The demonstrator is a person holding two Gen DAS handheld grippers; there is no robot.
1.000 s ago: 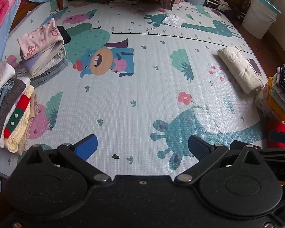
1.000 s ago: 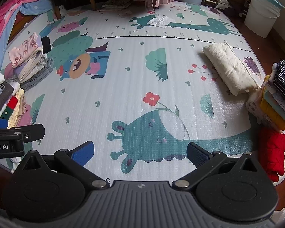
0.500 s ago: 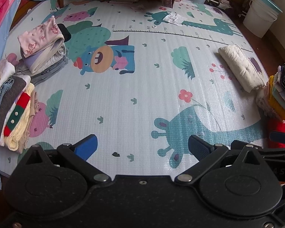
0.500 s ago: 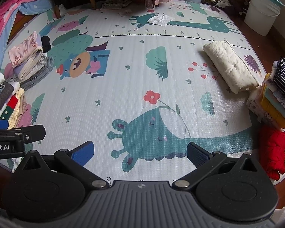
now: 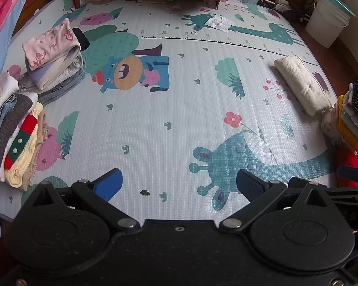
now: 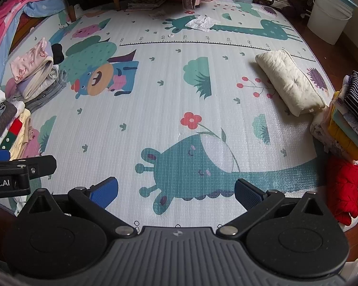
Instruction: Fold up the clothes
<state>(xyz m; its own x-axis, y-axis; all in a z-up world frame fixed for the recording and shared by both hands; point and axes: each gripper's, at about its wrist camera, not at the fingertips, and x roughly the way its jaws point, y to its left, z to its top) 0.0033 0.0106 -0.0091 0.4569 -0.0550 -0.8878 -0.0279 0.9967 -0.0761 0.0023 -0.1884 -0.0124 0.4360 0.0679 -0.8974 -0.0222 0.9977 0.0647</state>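
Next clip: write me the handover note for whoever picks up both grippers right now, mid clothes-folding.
Left gripper: jaws open, empty, above the play mat.
Right gripper: jaws open, empty, alongside it.
Done: folded piles along the mat's left edge, a further pile topped by a pink garment, a folded stack at the right edge, a folded cream piece beside it.
Left: the red garment lies crumpled at the right edge, probably next. Middle of the mat holds no garment.
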